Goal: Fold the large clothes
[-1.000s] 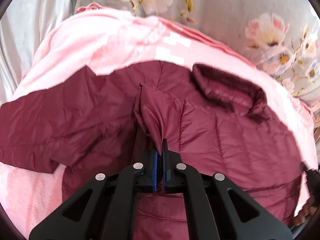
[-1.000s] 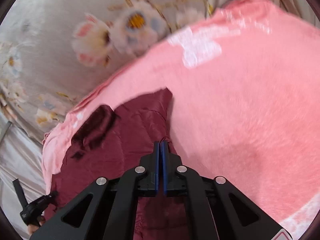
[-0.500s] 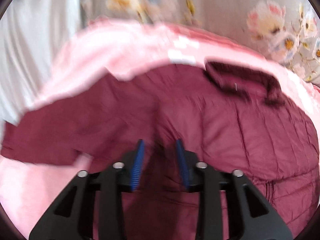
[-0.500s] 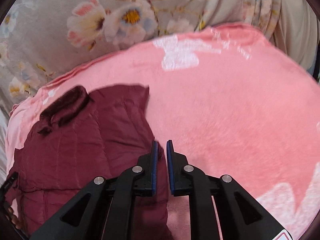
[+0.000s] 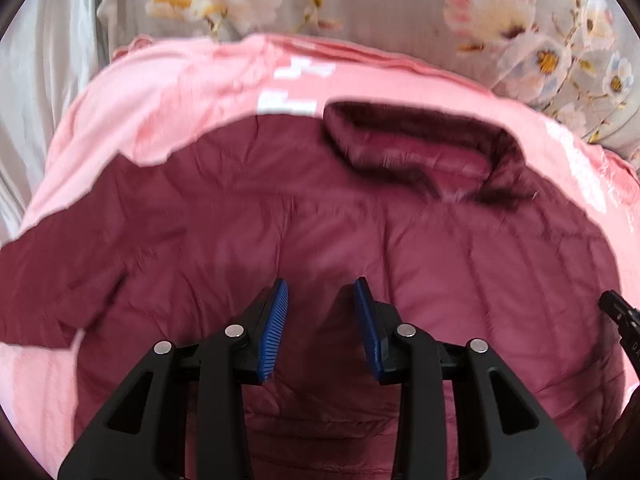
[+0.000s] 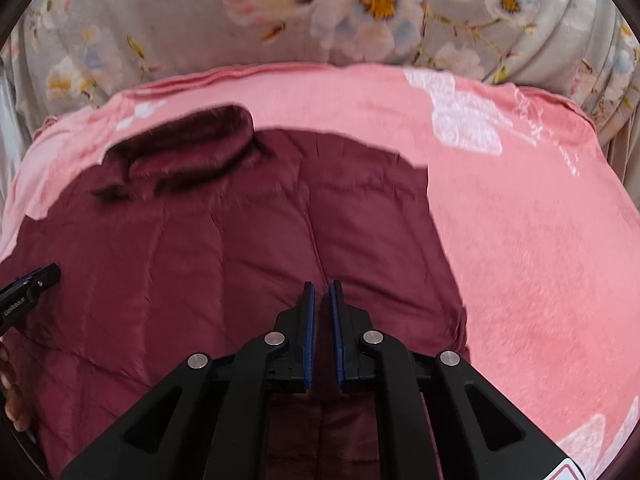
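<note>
A maroon quilted jacket [image 5: 320,208] lies flat on a pink blanket [image 5: 168,92], its dark fur collar [image 5: 420,136] at the far side. One sleeve [image 5: 60,280] spreads to the left. My left gripper [image 5: 320,286] hovers open over the jacket's middle with nothing between its blue pads. In the right wrist view the jacket [image 6: 240,240] fills the left half and the collar [image 6: 180,148] sits far left. My right gripper [image 6: 321,286] is above the jacket's right part, its jaws closing to a narrow slit with nothing in them.
A grey floral cloth [image 6: 360,12] rises behind the blanket [image 6: 540,260]. Pale fabric [image 5: 36,80] hangs at the far left. The right gripper's tip [image 5: 618,312] shows at the left view's right edge. The left gripper [image 6: 28,284] and a hand's fingers [image 6: 12,400] show in the right view.
My left gripper let go of a pinched fold of the jacket and opened; the fabric now lies flat. My right gripper parted slightly and moved left over the jacket.
</note>
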`<state>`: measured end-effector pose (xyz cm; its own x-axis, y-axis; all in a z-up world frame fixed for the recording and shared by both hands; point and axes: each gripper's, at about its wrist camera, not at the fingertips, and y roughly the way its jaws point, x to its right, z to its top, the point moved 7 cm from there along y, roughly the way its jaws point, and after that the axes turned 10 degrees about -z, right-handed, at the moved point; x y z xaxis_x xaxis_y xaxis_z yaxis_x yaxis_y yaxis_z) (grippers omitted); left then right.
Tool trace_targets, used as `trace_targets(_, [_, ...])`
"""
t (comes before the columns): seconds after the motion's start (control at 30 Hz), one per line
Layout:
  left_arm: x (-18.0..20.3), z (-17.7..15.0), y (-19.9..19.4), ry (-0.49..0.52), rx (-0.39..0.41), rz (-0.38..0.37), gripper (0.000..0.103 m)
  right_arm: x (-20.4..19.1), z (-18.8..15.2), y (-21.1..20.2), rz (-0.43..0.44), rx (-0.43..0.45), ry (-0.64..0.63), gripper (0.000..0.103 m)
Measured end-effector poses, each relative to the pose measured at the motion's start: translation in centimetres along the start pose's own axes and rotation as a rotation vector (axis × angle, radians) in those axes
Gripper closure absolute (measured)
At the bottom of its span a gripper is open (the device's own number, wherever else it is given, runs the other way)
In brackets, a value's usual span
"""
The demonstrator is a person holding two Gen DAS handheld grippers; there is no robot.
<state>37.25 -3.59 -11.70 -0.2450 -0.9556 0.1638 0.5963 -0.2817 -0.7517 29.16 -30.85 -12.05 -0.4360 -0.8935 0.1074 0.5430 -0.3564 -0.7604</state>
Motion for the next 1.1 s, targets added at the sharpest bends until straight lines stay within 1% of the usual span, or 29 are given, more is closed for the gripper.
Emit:
trace_targets(0.07, [-0.3, -0.9, 0.5, -0.010, -0.009, -0.003, 0.069, 0.0, -0.9, 0.4, -0.003, -0.009, -0.006, 0.095])
trace_targets(0.23, [-0.1, -2.2, 0.6, 0.013, 0.016, 0.012, 0.069, 0.1, -1.9, 0.6, -0.003, -0.006, -0.005, 0.099])
trace_targets(0.37, [-0.1, -2.3, 0.8, 0.011, 0.023, 0.012, 0.069, 0.2, -2.0, 0.9, -0.001, -0.011, 0.000, 0.100])
trace_targets(0.47, [0.0, -2.2, 0.8, 0.015, 0.025, 0.017, 0.069, 0.0, -1.9, 0.9, -0.019, -0.010, -0.013, 0.100])
trace_targets(0.53, [-0.4, -2.1, 0.3, -0.008, 0.036, 0.002, 0.068, -0.3, -1.7, 0.5, -0.056, -0.005, -0.036, 0.100])
trace_targets(0.57, [-0.9, -2.1, -0.4, -0.028, 0.040, -0.003, 0.068, -0.4, -1.6, -0.2, -0.064, -0.002, -0.031, 0.098])
trace_targets(0.6, [-1.5, -2.2, -1.4, -0.046, 0.052, -0.010, 0.066, -0.7, -1.5, -1.0, -0.034, 0.000, -0.015, 0.091])
trace_targets(0.63, [-2.7, -2.2, -3.0, -0.070, 0.082, -0.013, 0.055, -1.3, -1.5, -2.0, 0.012, 0.001, 0.001, 0.090])
trace_targets(0.67, [-3.8, -2.3, -4.4, -0.094, 0.107, -0.012, 0.047, -2.0, -1.5, -2.8, 0.041, 0.004, 0.002, 0.090])
trace_targets(0.7, [-5.8, -2.5, -6.3, -0.135, 0.135, -0.003, 0.037, -3.3, -1.5, -3.9, 0.071, 0.016, -0.015, 0.090])
trace_targets(0.73, [-7.4, -2.6, -7.5, -0.167, 0.155, 0.005, 0.033, -5.0, -1.5, -4.9, 0.091, 0.030, -0.045, 0.090])
trace_targets(0.83, [-14.3, -3.6, -11.0, -0.296, 0.200, 0.086, 0.030, -10.2, -1.9, -6.6, 0.160, 0.047, -0.135, 0.090])
trace_targets(0.87, [-17.2, -4.1, -12.2, -0.351, 0.213, 0.125, 0.030, -12.1, -2.2, -6.8, 0.189, 0.043, -0.160, 0.090])
trace_targets(0.93, [-22.9, -5.2, -14.2, -0.454, 0.241, 0.198, 0.030, -14.9, -2.9, -7.0, 0.220, 0.041, -0.201, 0.091])
trace_targets(1.0, [-28.3, -6.6, -15.9, -0.551, 0.253, 0.278, 0.030, -17.1, -3.7, -7.2, 0.229, 0.046, -0.241, 0.091])
trace_targets(1.03, [-30.2, -7.1, -16.4, -0.588, 0.260, 0.299, 0.030, -18.0, -4.1, -7.2, 0.226, 0.047, -0.260, 0.090])
trace_targets(1.1, [-34.9, -8.7, -18.0, -0.701, 0.284, 0.357, 0.030, -18.8, -4.9, -6.7, 0.212, 0.039, -0.283, 0.091])
